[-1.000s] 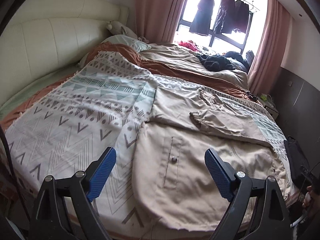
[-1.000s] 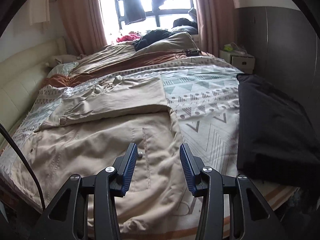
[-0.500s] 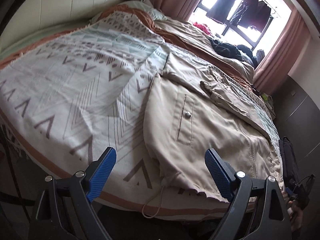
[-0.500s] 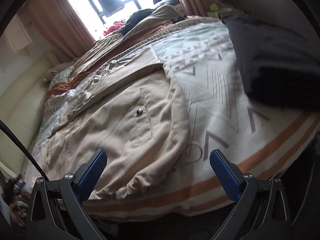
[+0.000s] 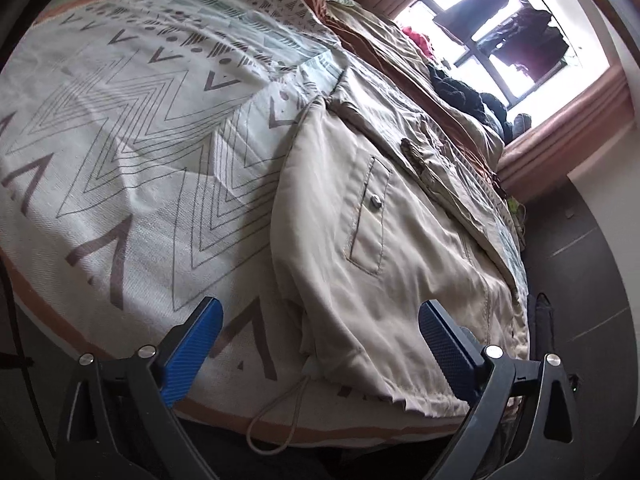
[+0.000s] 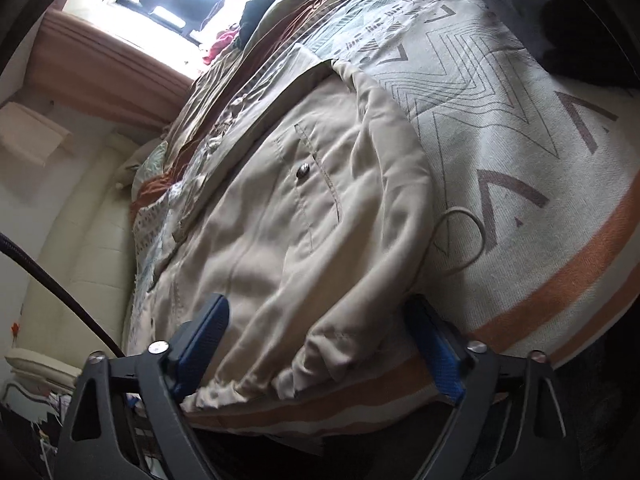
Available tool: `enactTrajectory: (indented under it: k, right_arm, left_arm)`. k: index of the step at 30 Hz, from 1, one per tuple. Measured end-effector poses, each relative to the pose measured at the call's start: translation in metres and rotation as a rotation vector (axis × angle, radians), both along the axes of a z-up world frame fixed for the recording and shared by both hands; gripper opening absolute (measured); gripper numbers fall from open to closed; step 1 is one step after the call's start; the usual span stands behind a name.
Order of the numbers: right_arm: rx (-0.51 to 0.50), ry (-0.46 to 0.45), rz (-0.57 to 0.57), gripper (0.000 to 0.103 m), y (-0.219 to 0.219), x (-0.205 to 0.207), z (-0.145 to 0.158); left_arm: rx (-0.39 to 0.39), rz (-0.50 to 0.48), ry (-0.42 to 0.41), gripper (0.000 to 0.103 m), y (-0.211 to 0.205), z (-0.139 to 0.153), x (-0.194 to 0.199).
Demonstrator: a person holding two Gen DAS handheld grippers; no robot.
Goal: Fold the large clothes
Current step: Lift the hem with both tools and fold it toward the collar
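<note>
A beige jacket [image 5: 380, 240] lies flat on the patterned bedspread [image 5: 120, 140], its hem at the bed's near edge, a snap pocket facing up. My left gripper [image 5: 316, 308] hovers at the hem's left corner; its jaws are opening, wide apart, with the corner and drawstring [image 5: 280, 412] between them, untouched. In the right wrist view the jacket [image 6: 280, 220] fills the middle. My right gripper [image 6: 316, 304] straddles the rumpled right hem corner; its jaws are closing, and the pads stand apart from the cloth.
A dark folded garment [image 6: 560, 12] lies on the bed's right side. Dark clothes [image 5: 460, 88] are heaped near the window at the far end. A cream padded headboard [image 6: 80, 220] runs along the left. The drawstring loop [image 6: 464, 240] rests on the bedspread [image 6: 500, 100].
Both grippers dropped toward the bed's near edge and rolled, so the jacket's hem now sits between their fingers. The right jaws went from narrow to very wide, then came in somewhat.
</note>
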State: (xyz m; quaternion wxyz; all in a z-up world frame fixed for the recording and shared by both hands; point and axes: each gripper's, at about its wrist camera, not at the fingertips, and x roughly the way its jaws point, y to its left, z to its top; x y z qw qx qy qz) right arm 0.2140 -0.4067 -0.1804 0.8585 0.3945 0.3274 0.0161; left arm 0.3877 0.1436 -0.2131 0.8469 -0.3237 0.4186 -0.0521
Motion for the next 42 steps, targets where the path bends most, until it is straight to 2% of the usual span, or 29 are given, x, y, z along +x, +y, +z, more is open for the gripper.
enactTrajectory:
  k: [3, 6, 12, 13, 14, 16, 22, 23, 26, 30, 35, 39, 42]
  right_arm:
    - [0.050, 0.002, -0.002, 0.063, -0.011, 0.010, -0.001]
    - [0.136, 0.004, -0.014, 0.055, -0.021, 0.020, -0.015]
    - [0.207, -0.011, -0.011, 0.054, -0.033, 0.042, -0.024]
    - [0.219, -0.013, -0.013, 0.054, -0.036, 0.045, -0.026]
    - [0.229, -0.015, -0.016, 0.054, -0.031, 0.046, -0.029]
    - [0.240, -0.015, -0.018, 0.051, -0.035, 0.048, -0.033]
    - [0.235, -0.015, 0.027, 0.051, -0.029, 0.046, -0.037]
    - [0.238, -0.017, 0.044, 0.051, -0.027, 0.042, -0.038]
    - [0.241, -0.031, 0.093, 0.051, -0.019, 0.034, -0.040]
    - [0.262, -0.081, 0.147, 0.051, -0.009, 0.031, -0.042]
    - [0.323, -0.182, 0.107, 0.051, -0.012, 0.032, -0.043]
    - [0.350, -0.250, 0.076, 0.050, -0.012, 0.032, -0.045]
    - [0.329, -0.248, 0.051, 0.049, -0.011, 0.033, -0.048]
  left_arm:
    - [-0.043, 0.007, 0.010, 0.100, 0.003, -0.003, 0.010]
    - [-0.085, 0.008, 0.034, 0.097, 0.004, -0.005, 0.022]
    - [-0.138, 0.002, 0.061, 0.094, 0.001, -0.012, 0.039]
    - [-0.142, 0.007, 0.063, 0.091, 0.000, -0.013, 0.042]
    - [-0.142, 0.010, 0.069, 0.082, 0.000, -0.014, 0.045]
    - [-0.178, 0.013, 0.079, 0.074, 0.001, -0.017, 0.050]
    - [-0.248, -0.017, 0.074, 0.073, 0.002, -0.019, 0.051]
    - [-0.268, -0.031, 0.073, 0.073, 0.002, -0.019, 0.048]
    - [-0.392, -0.075, 0.050, 0.073, 0.002, -0.022, 0.037]
    - [-0.445, -0.108, 0.020, 0.073, 0.001, -0.020, 0.026]
    - [-0.585, -0.126, -0.068, 0.073, 0.009, -0.015, 0.023]
    - [-0.544, -0.134, -0.058, 0.073, 0.004, -0.013, 0.024]
    - [-0.400, -0.126, 0.029, 0.073, -0.005, -0.017, 0.028]
